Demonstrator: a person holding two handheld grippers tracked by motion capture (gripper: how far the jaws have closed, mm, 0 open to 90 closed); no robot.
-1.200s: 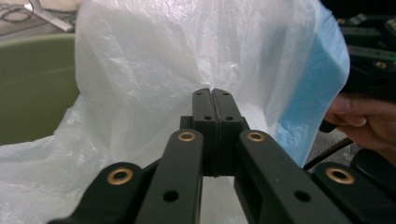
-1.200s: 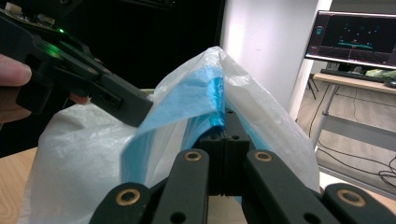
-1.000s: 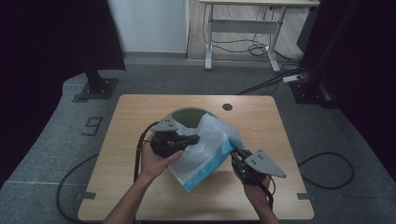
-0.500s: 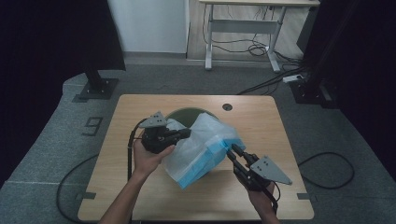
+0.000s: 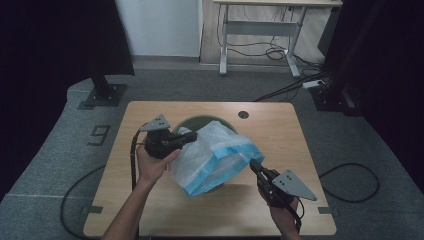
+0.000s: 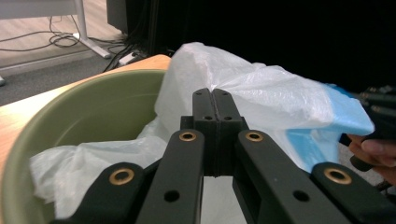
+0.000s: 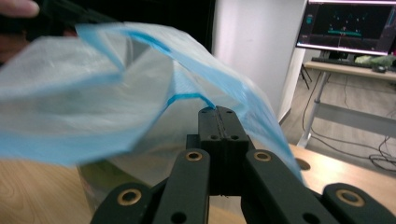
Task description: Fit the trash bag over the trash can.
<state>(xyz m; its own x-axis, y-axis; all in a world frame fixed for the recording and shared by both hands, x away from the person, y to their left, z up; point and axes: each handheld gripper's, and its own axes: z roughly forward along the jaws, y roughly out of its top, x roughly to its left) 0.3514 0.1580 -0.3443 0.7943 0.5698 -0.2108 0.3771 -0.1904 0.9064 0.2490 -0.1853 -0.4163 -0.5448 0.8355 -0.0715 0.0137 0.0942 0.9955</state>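
A white plastic bag (image 5: 215, 152) with a blue rim is stretched over a green bowl (image 5: 200, 121) in the middle of the wooden table (image 5: 300, 130). My left gripper (image 5: 192, 138) is shut on the bag's left side; in the left gripper view the closed jaws (image 6: 215, 93) pinch the white film (image 6: 261, 93) above the bowl's inside (image 6: 93, 107). My right gripper (image 5: 251, 163) has just closed again and is shut on the blue rim at the bag's right corner. The right gripper view has its closed tips (image 7: 217, 111) on the blue edge (image 7: 187, 95).
A round cable hole (image 5: 243, 114) sits at the table's far side. Cables trail over the grey floor on both sides. A white desk (image 5: 260, 25) stands at the back, and a monitor (image 7: 350, 23) is visible in the right gripper view. Dark stands flank the table.
The left hand has drawn its gripper left and slightly farther away, pulling the bag wider across the bowl. The right hand has barely shifted.
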